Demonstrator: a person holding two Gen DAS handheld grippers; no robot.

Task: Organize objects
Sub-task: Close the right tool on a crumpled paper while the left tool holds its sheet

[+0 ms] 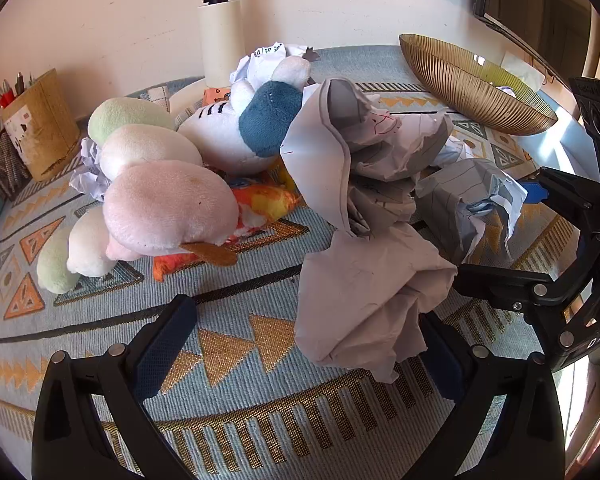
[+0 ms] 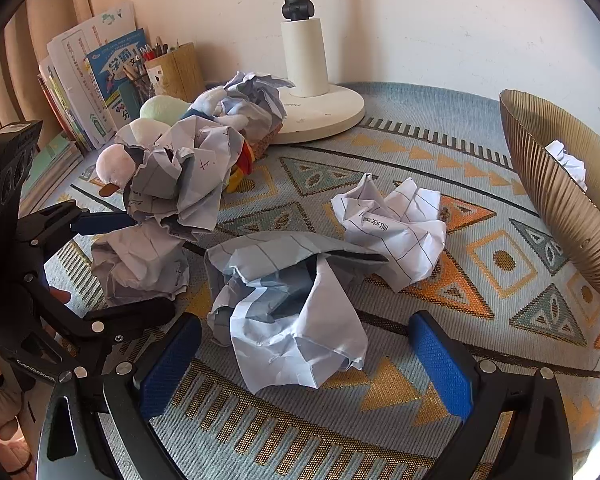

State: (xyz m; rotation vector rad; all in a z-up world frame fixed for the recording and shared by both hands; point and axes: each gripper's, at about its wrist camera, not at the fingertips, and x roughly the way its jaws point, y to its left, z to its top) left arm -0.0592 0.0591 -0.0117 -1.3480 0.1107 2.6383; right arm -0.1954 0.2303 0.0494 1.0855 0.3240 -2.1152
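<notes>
Several crumpled paper balls lie on a patterned tablecloth (image 2: 480, 264). My left gripper (image 1: 304, 314) is open, and a large grey crumpled paper (image 1: 364, 292) stands between its fingers, close to the right finger. In the right wrist view this left gripper (image 2: 148, 264) straddles the same paper (image 2: 140, 268). My right gripper (image 2: 306, 320) is open around a lined crumpled paper (image 2: 288, 312) without squeezing it. Seen from the left wrist, the right gripper (image 1: 496, 232) flanks that paper (image 1: 472, 200). Another lined paper ball (image 2: 396, 228) lies just beyond. A golden ribbed bowl (image 2: 556, 200) at the right holds a paper ball (image 2: 568, 160).
Plush toys are piled at the left: a pink, white and green one (image 1: 168, 204) and a white and blue one (image 1: 252, 132), with more paper on top (image 2: 188, 168). A cream lamp base (image 2: 320, 108), a pen holder (image 2: 176, 72) and books (image 2: 96, 80) stand along the wall.
</notes>
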